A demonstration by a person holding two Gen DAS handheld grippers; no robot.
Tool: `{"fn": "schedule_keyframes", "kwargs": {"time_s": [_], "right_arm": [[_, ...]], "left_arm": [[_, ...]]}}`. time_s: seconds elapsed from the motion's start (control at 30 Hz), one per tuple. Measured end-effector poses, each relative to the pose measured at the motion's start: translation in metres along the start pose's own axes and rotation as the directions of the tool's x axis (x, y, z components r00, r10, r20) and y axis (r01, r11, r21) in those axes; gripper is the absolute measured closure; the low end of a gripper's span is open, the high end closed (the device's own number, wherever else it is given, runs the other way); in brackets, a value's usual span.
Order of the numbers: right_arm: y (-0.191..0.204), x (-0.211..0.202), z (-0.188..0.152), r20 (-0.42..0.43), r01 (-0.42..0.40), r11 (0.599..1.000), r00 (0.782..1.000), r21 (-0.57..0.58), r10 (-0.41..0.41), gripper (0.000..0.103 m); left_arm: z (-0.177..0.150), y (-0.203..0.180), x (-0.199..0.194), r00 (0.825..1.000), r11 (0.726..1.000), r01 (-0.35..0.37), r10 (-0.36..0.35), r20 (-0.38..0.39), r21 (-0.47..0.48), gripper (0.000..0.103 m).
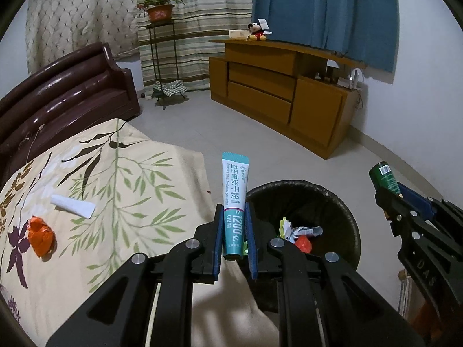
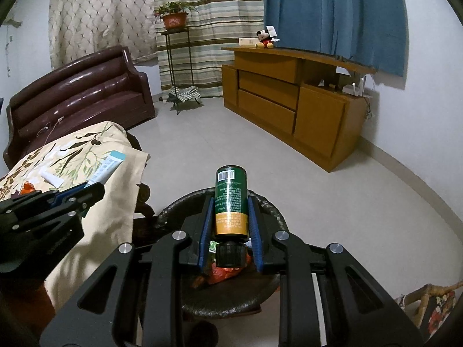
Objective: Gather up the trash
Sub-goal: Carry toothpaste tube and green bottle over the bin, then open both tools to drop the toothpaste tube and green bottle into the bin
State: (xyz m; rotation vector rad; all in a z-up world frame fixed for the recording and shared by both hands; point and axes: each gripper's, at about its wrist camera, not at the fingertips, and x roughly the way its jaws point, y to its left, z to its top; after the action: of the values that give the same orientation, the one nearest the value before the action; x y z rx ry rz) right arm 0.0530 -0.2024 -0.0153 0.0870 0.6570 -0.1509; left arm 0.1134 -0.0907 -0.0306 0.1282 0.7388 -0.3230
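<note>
Spreading across the left of the left wrist view, the cream cloth printed with leaves and flowers [image 1: 121, 173] covers a table and bears what is left to collect: a crumpled orange wrapper [image 1: 40, 235] and a flat white paper scrap [image 1: 72, 204]. Just beside the cloth's hanging edge stands the round bin lined with a black bag [image 1: 341, 202], already holding crumpled litter. The right gripper [image 2: 230, 202] hangs over the bin's mouth, its jaws clamped on a green and orange bottle with a black cap [image 2: 230, 199], taken around the body with the cap towards the camera; it looks rigid and smooth, probably light. The left gripper [image 1: 234, 211] pinches a teal and white sachet [image 1: 233, 190] by its lower half, short of the rim; thin and floppy, it should drop easily. Bare tiled floor beyond the bin leaves free room, the rim and table edge being the only things to clear.
</note>
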Motion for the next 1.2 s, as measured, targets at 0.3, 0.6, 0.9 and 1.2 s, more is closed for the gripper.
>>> {"fn": "schedule_keyframes", "kwargs": {"time_s": [0.3,0.6,0.9,1.2], "right_arm": [[-0.004,0.014,0.001,-0.013,-0.005,1.0,1.0,0.015,0.005,0.08],[-0.01,0.029,0.006,-0.026,-0.007,1.0,1.0,0.029,0.008,0.08],[-0.011,0.034,0.006,-0.03,-0.007,0.999,1.0,0.036,0.008,0.076],[-0.011,0.035,0.006,-0.025,-0.005,0.998,1.0,0.056,0.006,0.069]], "left_arm": [[0.002,-0.005,0.021,0.999,1.0,-0.018,0.018,-0.04,0.016,0.088],[0.007,-0.01,0.03,0.998,0.999,-0.028,0.029,-0.048,0.022,0.088],[0.011,-0.012,0.031,0.998,0.999,-0.026,0.027,-0.05,0.022,0.074],[0.015,-0.009,0.033,0.999,1.0,-0.026,0.027,-0.041,0.013,0.055]]}}
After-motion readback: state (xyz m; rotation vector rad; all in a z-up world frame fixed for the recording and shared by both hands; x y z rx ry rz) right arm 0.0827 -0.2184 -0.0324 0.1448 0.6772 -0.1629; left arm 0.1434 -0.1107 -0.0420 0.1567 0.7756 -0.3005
